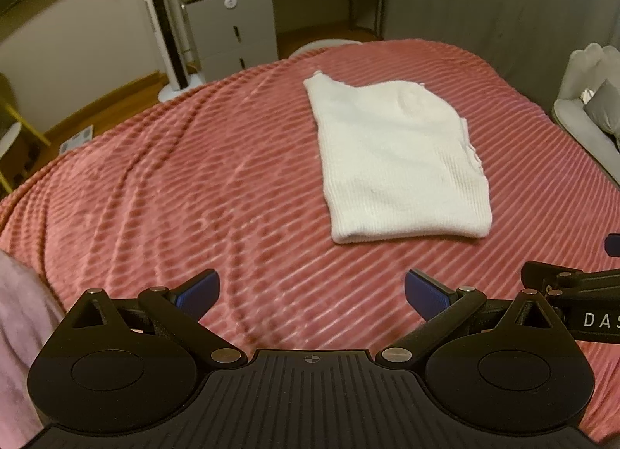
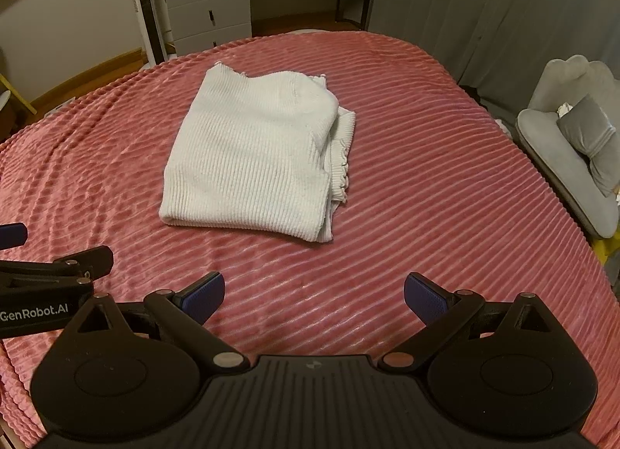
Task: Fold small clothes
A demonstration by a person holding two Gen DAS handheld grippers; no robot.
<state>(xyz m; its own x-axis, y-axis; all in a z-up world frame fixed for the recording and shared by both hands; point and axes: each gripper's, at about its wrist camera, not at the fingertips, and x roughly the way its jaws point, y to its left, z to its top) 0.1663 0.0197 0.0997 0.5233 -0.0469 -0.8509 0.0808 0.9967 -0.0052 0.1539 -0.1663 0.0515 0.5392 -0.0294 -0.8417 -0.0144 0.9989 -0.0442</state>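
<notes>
A white ribbed knit garment (image 1: 399,162) lies folded into a rough rectangle on the pink ribbed bedspread (image 1: 193,185). It also shows in the right wrist view (image 2: 252,154), with layered edges and a frilled hem at its right side. My left gripper (image 1: 312,294) is open and empty, hovering over the bedspread short of the garment's near edge. My right gripper (image 2: 314,296) is open and empty too, also short of the garment. Each gripper shows at the other view's edge.
A grey drawer cabinet (image 1: 232,30) stands past the bed's far edge. A pale armchair with a grey cushion (image 2: 577,139) stands to the right of the bed. A pinkish cloth (image 1: 19,317) lies at the near left.
</notes>
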